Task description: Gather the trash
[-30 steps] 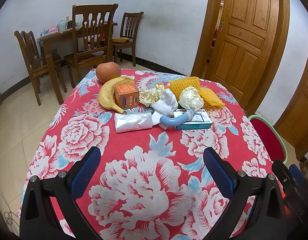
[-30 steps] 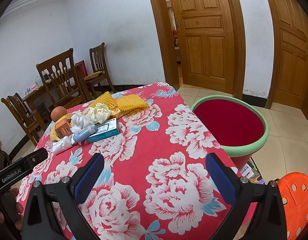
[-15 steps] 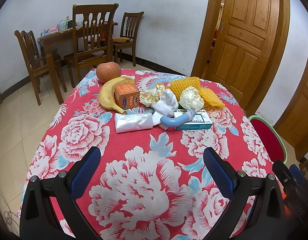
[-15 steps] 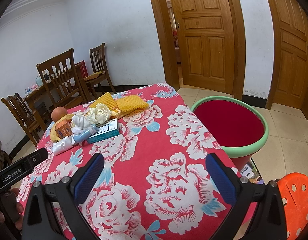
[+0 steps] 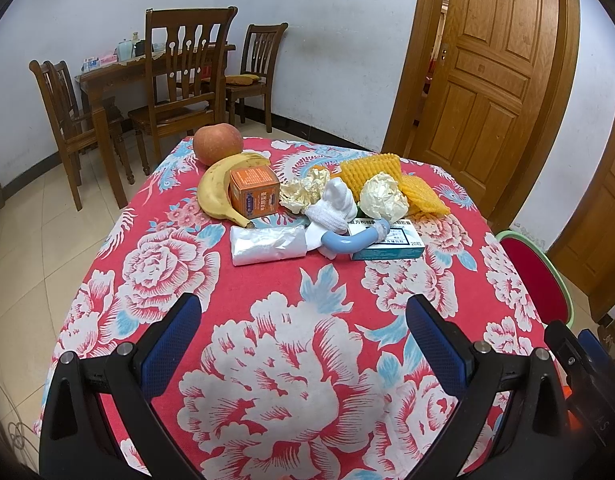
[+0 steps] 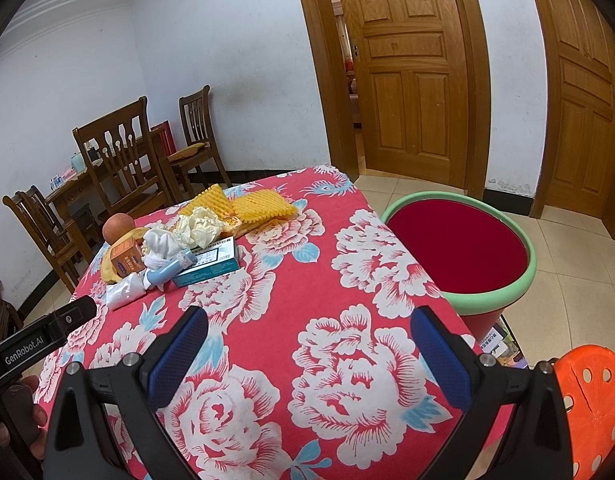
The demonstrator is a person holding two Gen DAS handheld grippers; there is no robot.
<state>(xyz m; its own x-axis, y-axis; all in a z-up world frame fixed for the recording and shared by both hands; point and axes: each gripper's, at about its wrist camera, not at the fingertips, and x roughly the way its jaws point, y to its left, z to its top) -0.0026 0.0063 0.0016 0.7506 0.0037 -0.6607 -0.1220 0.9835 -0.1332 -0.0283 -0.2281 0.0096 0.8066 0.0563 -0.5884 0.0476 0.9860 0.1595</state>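
A pile of items lies at the far side of the table's red floral cloth (image 5: 291, 360): an apple (image 5: 218, 144), a banana (image 5: 217, 192), an orange box (image 5: 254, 194), crumpled paper wads (image 5: 381, 197), white foam netting (image 5: 335, 206), yellow foam nets (image 5: 373, 171), a plastic-wrapped tissue pack (image 5: 267, 245), a light blue curved tube (image 5: 353, 239) and a teal-white carton (image 5: 387, 242). My left gripper (image 5: 303, 320) hovers open over the near cloth, well short of the pile. The right gripper (image 6: 309, 334) is open too, empty. A red bin with a green rim (image 6: 459, 244) stands right of the table.
Wooden chairs (image 5: 183, 76) and a side table (image 5: 107, 80) stand behind the pile. Wooden doors (image 6: 411, 80) are at the back right. An orange perforated stool (image 6: 591, 400) sits near the bin. A hand (image 6: 15, 420) holds the left gripper's handle.
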